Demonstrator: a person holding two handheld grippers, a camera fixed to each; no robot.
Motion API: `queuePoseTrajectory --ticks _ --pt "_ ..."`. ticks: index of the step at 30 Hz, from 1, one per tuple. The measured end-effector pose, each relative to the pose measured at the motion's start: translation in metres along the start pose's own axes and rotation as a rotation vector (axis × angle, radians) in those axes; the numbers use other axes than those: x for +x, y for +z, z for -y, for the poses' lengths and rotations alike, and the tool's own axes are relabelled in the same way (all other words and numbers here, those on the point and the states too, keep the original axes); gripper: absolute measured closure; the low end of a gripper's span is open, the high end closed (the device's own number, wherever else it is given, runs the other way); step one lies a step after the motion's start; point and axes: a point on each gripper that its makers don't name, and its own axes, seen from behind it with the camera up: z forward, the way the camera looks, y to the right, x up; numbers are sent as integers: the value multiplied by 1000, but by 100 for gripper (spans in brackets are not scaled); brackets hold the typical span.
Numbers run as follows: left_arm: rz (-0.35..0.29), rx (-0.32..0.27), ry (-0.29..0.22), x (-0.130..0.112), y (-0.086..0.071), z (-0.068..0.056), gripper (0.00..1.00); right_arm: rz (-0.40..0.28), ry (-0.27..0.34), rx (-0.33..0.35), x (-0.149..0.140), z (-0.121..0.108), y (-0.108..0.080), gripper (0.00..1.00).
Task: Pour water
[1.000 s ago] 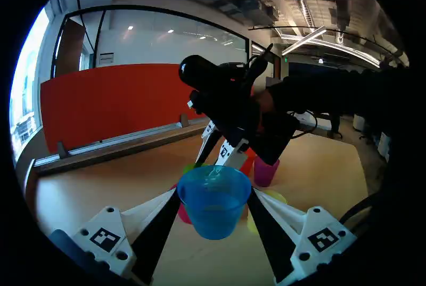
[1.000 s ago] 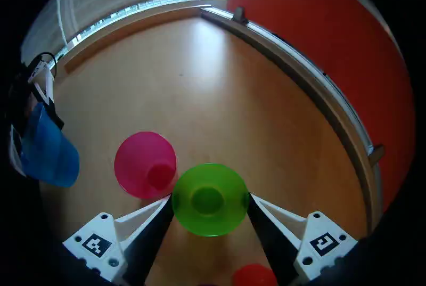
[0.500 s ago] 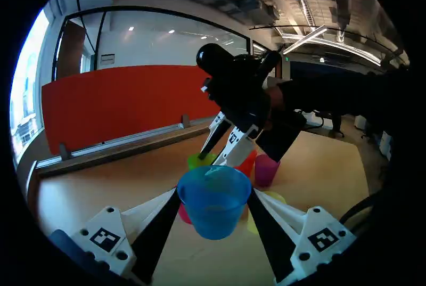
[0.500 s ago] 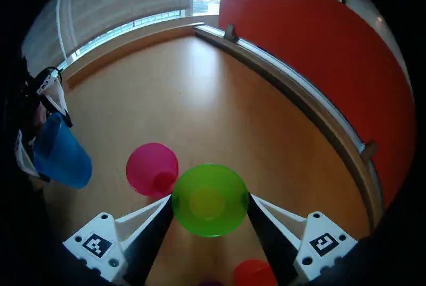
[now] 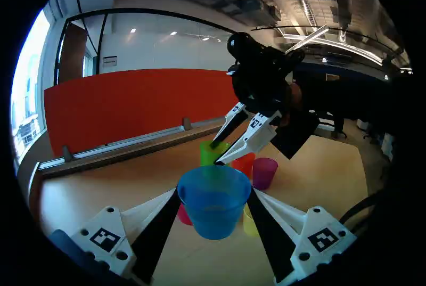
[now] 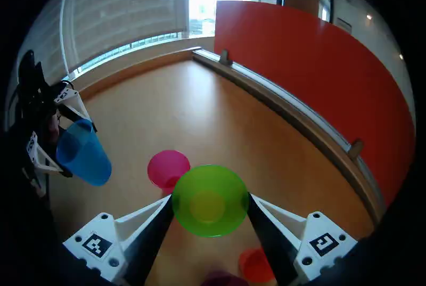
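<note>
Left gripper view: left gripper (image 5: 213, 196) pinches blue cup (image 5: 214, 212), right gripper (image 5: 215, 154) green cup (image 5: 206, 153); pink cup (image 6: 168, 168) on table (image 6: 213, 105).

Your left gripper view runs level over the table (image 5: 96, 195), blue cup (image 5: 214, 206) close; right gripper view looks down on both.
</note>
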Motion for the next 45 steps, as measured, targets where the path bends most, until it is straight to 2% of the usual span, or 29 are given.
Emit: queuePoseTrajectory --ticks 15,30,45 --pt "-2 10 9 6 -4 -13 14 -134 7 -27 3 5 -39 6" --pt "-16 22 14 15 -10 -18 14 -278 -16 -35 28 28 -78 6" --pt "-24 29 16 19 -15 -23 14 -376 5 -33 34 44 -98 6"
